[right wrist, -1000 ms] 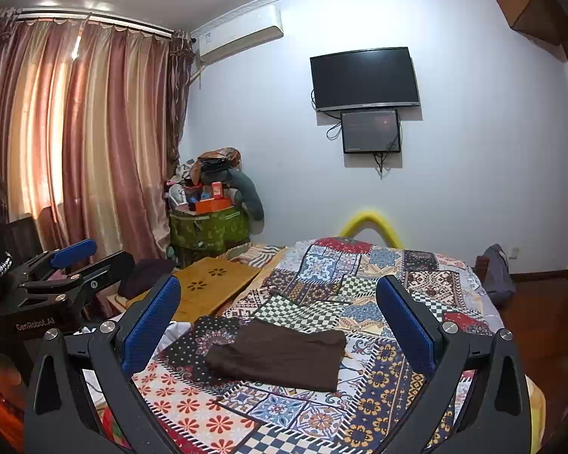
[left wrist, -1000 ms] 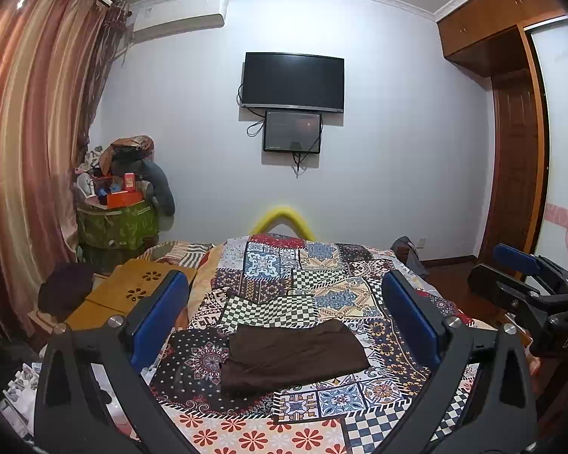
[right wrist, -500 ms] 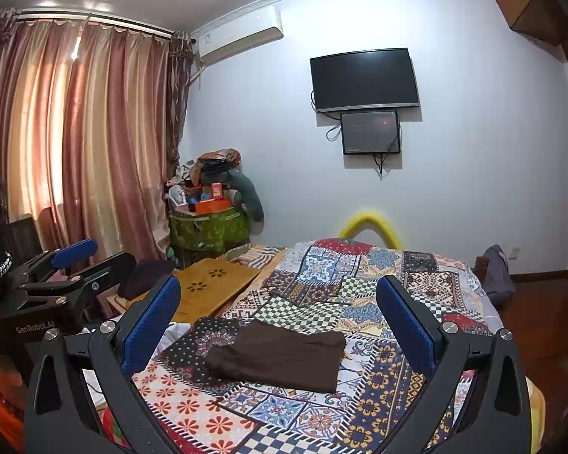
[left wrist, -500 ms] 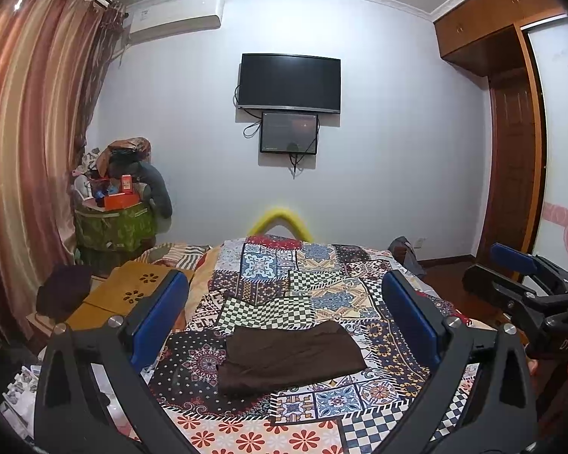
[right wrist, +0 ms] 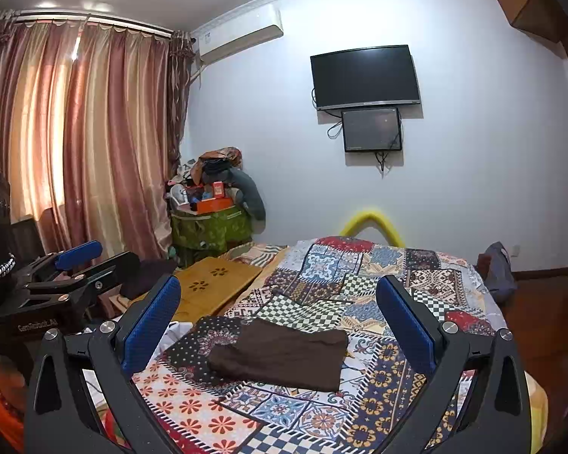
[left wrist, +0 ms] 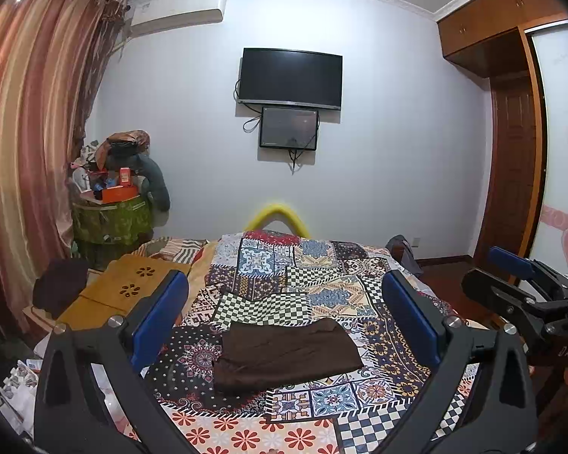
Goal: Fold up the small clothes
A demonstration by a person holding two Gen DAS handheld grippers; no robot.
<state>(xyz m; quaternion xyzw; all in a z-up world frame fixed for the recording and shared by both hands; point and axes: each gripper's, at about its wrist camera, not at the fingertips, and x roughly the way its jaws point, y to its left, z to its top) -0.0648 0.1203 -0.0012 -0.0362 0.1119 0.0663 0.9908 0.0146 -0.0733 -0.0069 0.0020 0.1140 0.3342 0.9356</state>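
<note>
Low in the frame, both the left tool (left wrist: 284,317) and right tool (right wrist: 278,319) gape wide and empty above folded brown shorts (left wrist: 284,353) mid-bed (left wrist: 269,265), a wooden tray (left wrist: 128,291) lying left.

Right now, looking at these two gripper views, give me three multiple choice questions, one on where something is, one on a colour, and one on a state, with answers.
1. Where does the folded garment lie?
A. on the patterned bedspread
B. on the wooden lap desk
C. on the floor

2. What colour is the garment?
A. white
B. dark brown
C. yellow

3. How do the two grippers stand?
A. both shut on the garment
B. one open, one shut
C. both open, holding nothing

Answers: 1 A, it rests flat on the bedspread, apart from the lap desk. 2 B, it shows dark brown in both views. 3 C, the left gripper and right gripper have fingers spread wide above the bed.
</note>
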